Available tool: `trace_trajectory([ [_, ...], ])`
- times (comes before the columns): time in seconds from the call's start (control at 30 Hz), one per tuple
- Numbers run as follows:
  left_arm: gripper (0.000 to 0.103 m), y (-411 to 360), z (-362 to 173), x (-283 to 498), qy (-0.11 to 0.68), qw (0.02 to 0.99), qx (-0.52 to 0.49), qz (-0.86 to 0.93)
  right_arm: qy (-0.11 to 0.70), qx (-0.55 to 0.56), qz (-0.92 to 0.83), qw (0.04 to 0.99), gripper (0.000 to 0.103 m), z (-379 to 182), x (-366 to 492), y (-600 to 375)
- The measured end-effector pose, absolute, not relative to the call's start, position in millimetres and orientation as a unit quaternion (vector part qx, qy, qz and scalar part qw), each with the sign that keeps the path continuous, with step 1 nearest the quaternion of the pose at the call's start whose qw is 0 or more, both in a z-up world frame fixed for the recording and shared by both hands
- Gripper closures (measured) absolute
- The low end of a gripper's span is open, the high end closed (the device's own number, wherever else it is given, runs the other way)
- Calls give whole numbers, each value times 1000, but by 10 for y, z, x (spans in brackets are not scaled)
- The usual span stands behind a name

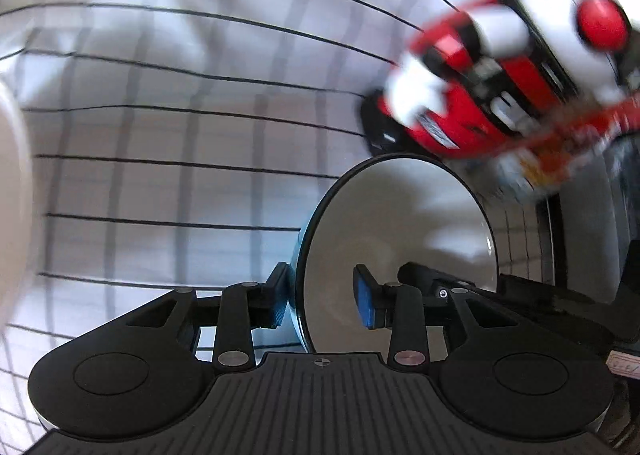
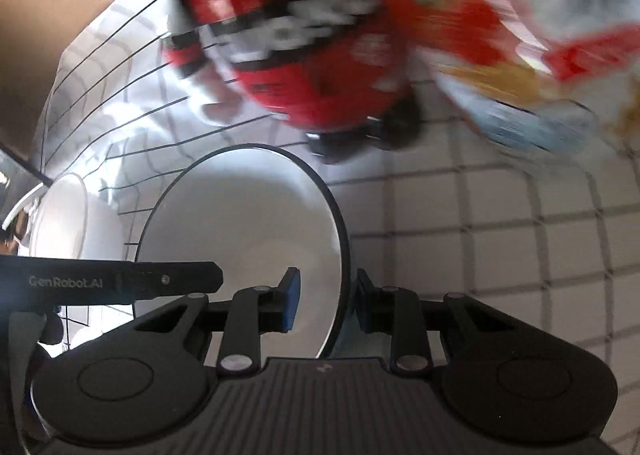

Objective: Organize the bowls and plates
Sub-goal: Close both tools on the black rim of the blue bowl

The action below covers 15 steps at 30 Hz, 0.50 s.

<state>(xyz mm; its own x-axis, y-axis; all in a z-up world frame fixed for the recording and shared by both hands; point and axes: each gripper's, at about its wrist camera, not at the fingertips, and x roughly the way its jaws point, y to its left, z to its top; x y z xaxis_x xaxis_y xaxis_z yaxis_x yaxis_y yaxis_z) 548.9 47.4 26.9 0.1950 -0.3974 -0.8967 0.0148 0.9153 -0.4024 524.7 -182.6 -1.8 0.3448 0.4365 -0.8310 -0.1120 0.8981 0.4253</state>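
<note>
While our right tongs [image 2: 325, 305] clamp the rim of the white bowl [image 2: 240, 231] at lower centre and our left tongs [image 1: 322, 301] straddle its far rim unpinched, we should settle it level on the gridded desk [image 1: 160, 135] — clear of the red toy [image 1: 460, 95] above — before letting go.

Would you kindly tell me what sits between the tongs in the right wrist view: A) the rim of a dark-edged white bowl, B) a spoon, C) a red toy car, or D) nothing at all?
A: the rim of the dark-edged white bowl runs between the pads of the right tongs, while the red toy car lies farther off on the grid cloth.
</note>
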Motion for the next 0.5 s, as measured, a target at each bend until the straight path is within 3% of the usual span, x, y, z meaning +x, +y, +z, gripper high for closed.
trace_trajectory([
  [0.5, 68, -270, 49, 5477, 640, 743, -119, -155, 537, 199, 133, 809, 73, -63, 5006, -2601],
])
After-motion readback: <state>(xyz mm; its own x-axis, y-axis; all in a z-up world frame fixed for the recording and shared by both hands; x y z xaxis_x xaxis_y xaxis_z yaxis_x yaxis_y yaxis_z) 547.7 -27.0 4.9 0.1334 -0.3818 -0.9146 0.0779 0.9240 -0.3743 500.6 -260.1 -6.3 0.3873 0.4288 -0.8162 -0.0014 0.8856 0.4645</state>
